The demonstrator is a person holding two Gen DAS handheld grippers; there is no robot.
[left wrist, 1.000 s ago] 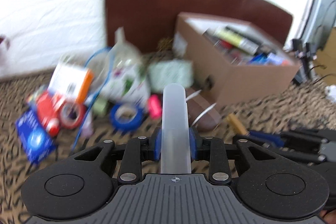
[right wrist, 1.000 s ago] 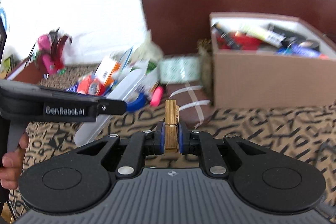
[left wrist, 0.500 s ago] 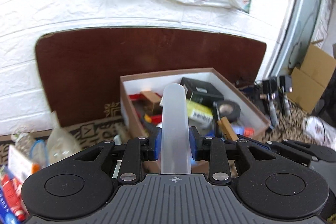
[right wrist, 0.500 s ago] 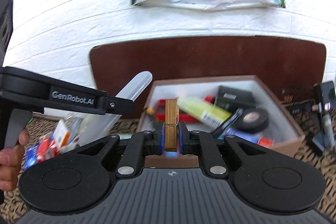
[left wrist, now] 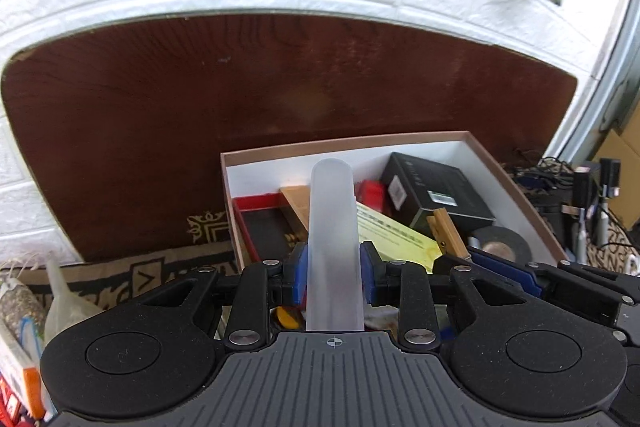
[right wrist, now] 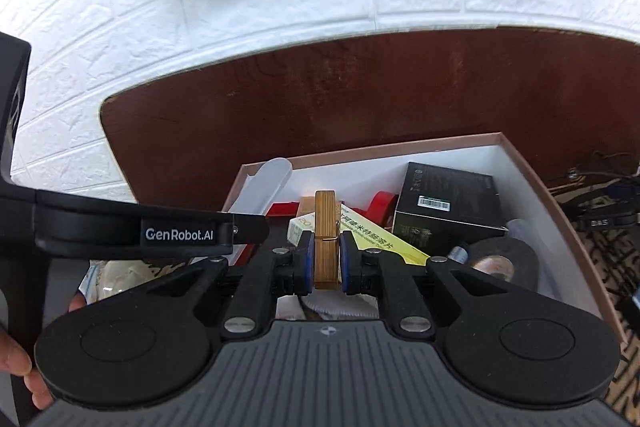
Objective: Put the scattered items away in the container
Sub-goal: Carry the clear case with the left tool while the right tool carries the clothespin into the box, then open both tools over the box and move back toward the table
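Your left gripper has its fingers clamped on the lower part of a frosted plastic tube, whose long axis runs straight out ahead of the fingers, rounded tip over the near left part of the open cardboard box. It looks light, stiff and smooth, so it could slide lengthwise in the grip; holding it nearer its middle would probably steady it better than this low hold. Your right gripper has its fingers pressed together on a wooden clothespin, also pointing forward along the fingers and hanging above the box, over the yellow carton inside. The clothespin is light and rigid, and a grip on its flat sides, as now, should hold it well. Both items look ready to be released, though the box is already crowded with a black box and a roll of dark tape.
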